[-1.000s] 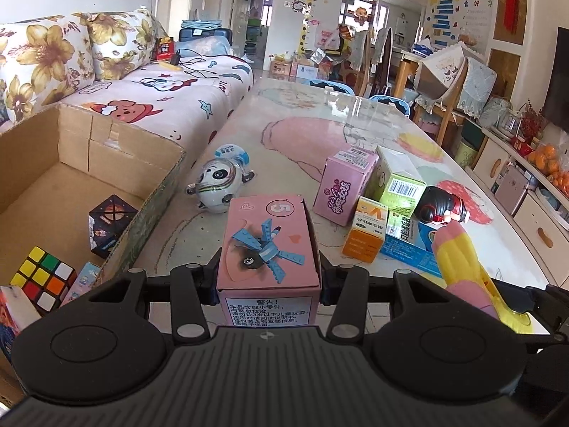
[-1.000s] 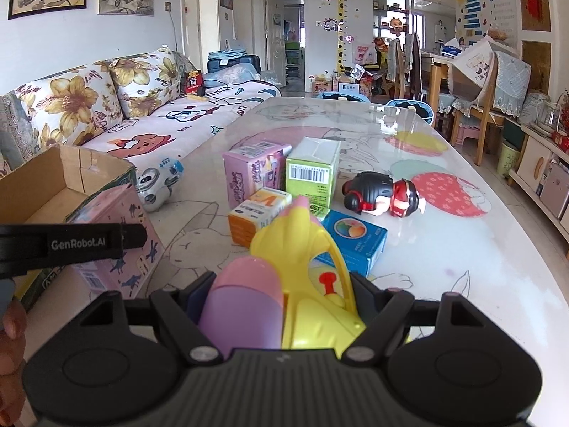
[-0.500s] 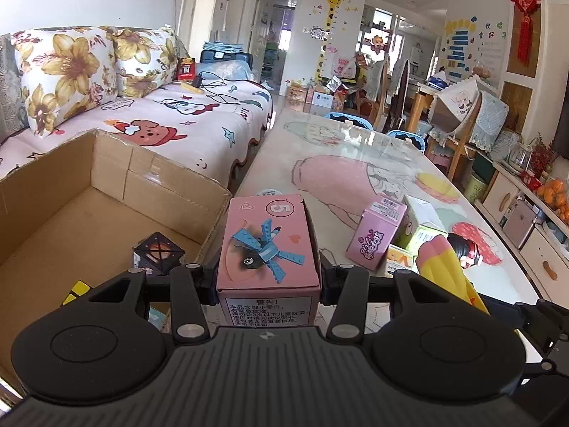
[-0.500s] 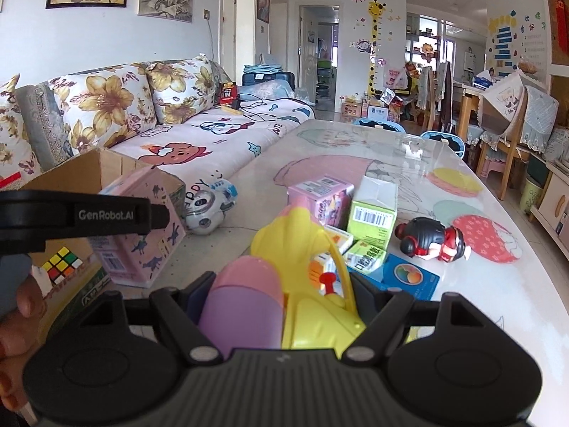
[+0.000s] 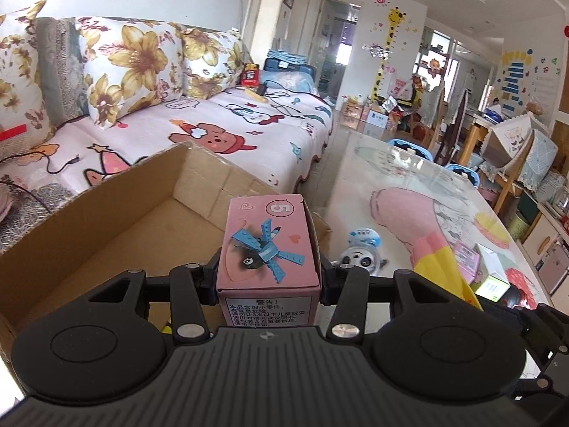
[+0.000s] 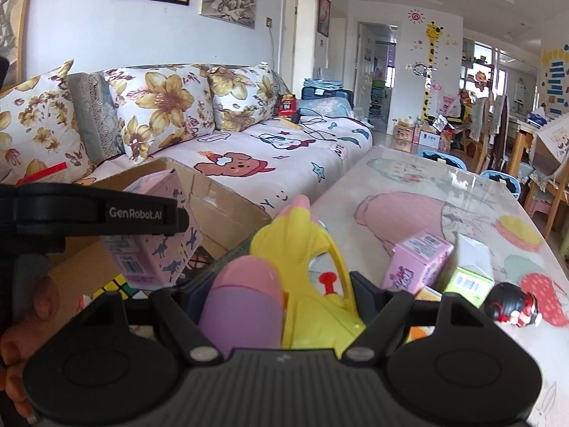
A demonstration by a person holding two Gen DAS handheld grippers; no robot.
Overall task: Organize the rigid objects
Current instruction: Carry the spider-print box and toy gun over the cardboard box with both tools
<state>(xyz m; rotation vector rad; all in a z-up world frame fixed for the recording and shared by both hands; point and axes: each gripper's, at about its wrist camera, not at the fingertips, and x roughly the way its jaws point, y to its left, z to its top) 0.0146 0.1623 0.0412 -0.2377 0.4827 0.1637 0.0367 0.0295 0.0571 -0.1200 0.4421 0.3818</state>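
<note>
Carrying step, both loads near the cardboard box. Left gripper clamped on the pink carton, hanging over the box's near corner. Right gripper closed around the yellow-and-pink toy, just beside the box, above the table. Next, probably: lower inside the walls, then release, one load at a time.

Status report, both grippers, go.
Left gripper shut on pink box, over cardboard box. Right gripper shut on yellow toy. Nothing blocking.

Pink box, yellow-pink toy
</note>
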